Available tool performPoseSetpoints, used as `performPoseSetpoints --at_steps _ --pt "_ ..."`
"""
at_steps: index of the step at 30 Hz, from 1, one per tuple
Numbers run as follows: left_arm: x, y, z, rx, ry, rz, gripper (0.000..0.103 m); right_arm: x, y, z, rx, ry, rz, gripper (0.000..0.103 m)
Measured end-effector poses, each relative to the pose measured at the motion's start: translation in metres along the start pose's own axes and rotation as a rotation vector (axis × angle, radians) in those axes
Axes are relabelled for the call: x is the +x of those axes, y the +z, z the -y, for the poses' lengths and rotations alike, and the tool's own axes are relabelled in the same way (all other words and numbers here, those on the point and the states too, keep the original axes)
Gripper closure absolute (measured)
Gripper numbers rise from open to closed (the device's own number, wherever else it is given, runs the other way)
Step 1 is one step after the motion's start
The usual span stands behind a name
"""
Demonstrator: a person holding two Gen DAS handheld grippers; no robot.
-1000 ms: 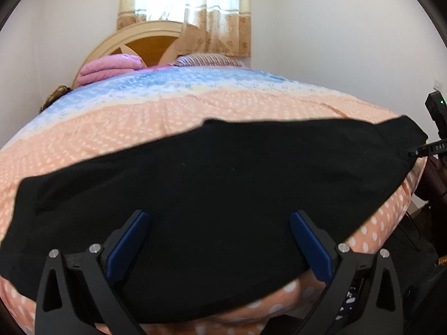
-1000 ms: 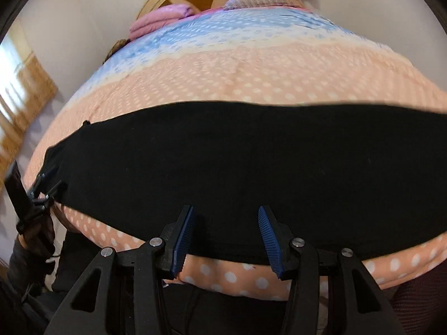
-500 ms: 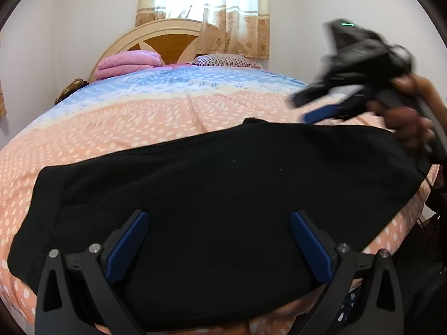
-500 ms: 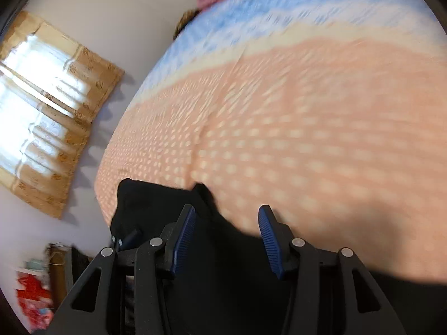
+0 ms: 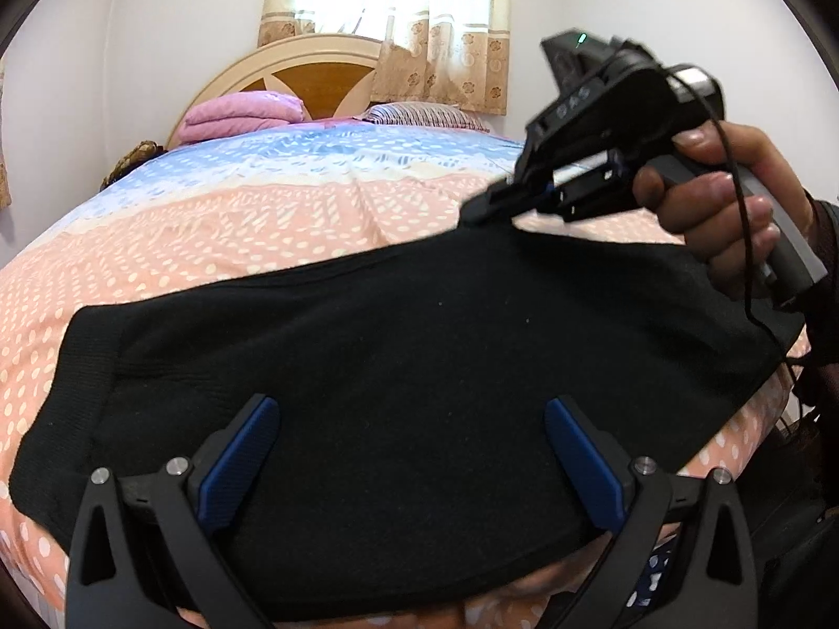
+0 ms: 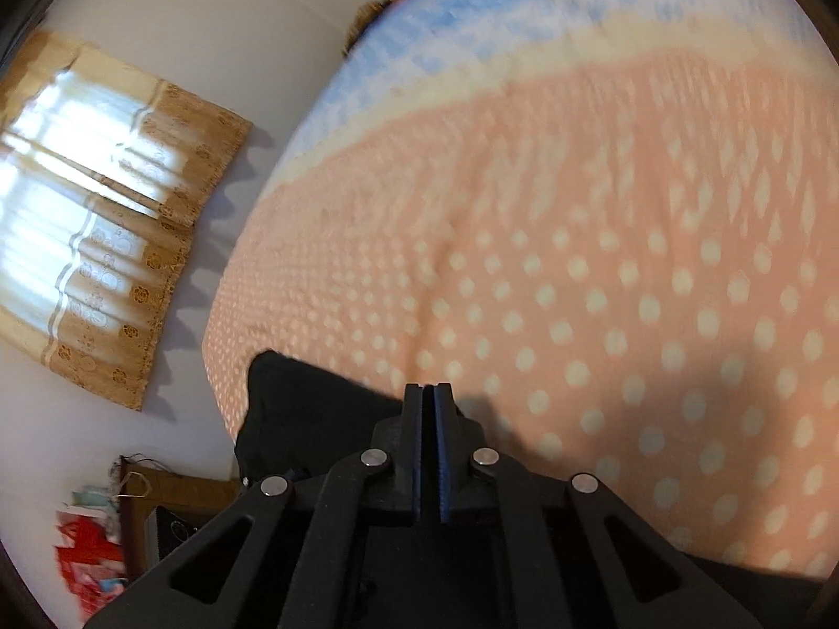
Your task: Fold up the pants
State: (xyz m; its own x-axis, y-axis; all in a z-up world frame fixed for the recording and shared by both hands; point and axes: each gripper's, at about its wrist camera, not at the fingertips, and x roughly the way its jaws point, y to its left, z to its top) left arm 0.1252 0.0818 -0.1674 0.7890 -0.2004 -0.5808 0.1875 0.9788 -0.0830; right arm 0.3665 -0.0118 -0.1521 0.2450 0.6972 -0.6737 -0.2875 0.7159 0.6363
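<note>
The black pants (image 5: 398,367) lie flat across the near edge of the bed, with a ribbed band at their left end. My left gripper (image 5: 409,451) hovers over their near middle, jaws wide open and empty. My right gripper (image 5: 474,212) is held by a hand at the pants' far right edge, its fingers pinched on the fabric there. In the right wrist view the right gripper (image 6: 430,393) is shut with the black pants (image 6: 309,414) under and behind its tips.
The bed's dotted orange and blue cover (image 5: 262,220) stretches back to a wooden headboard (image 5: 293,68), a folded pink blanket (image 5: 241,115) and a striped pillow (image 5: 419,115). A curtained window (image 5: 388,10) is behind. The bed's edge drops off at the right (image 5: 744,430).
My right gripper moved down to the pants' far right edge and closed on the fabric. My left gripper stayed open over the pants.
</note>
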Motion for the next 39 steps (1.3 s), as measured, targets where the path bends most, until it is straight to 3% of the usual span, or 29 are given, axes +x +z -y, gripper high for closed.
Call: performPoseSetpoints --at_steps 6,10,13,17,22,26,28,39 --pt "0.004 -0.002 0.001 0.018 0.016 0.001 0.0 0.03 0.006 0.014 -0.01 -0.096 -0.032 0.1" --pt "0.003 0.002 0.001 0.017 0.017 -0.013 0.0 0.014 0.0 0.014 -0.02 -0.061 0.008 0.097" --pt "-0.002 0.006 -0.002 0.007 0.037 -0.007 0.0 -0.014 -0.01 0.003 -0.087 -0.113 0.064 0.094" --pt "-0.007 0.015 -0.018 -0.025 0.118 -0.001 0.0 -0.047 -0.037 -0.016 -0.173 -0.11 0.116 0.066" --pt "0.001 0.015 -0.049 -0.123 0.238 -0.068 0.0 -0.053 -0.089 -0.034 -0.279 -0.109 0.084 0.066" --pt "0.008 0.012 -0.045 -0.078 0.262 -0.093 0.0 -0.034 -0.131 -0.028 -0.297 -0.129 -0.001 0.066" --pt "0.011 0.01 -0.041 -0.061 0.278 -0.1 0.0 -0.033 -0.147 -0.024 -0.323 -0.133 0.034 0.066" --pt "0.008 0.012 -0.044 -0.054 0.279 -0.115 0.0 -0.043 -0.166 -0.025 -0.346 -0.162 -0.003 0.066"
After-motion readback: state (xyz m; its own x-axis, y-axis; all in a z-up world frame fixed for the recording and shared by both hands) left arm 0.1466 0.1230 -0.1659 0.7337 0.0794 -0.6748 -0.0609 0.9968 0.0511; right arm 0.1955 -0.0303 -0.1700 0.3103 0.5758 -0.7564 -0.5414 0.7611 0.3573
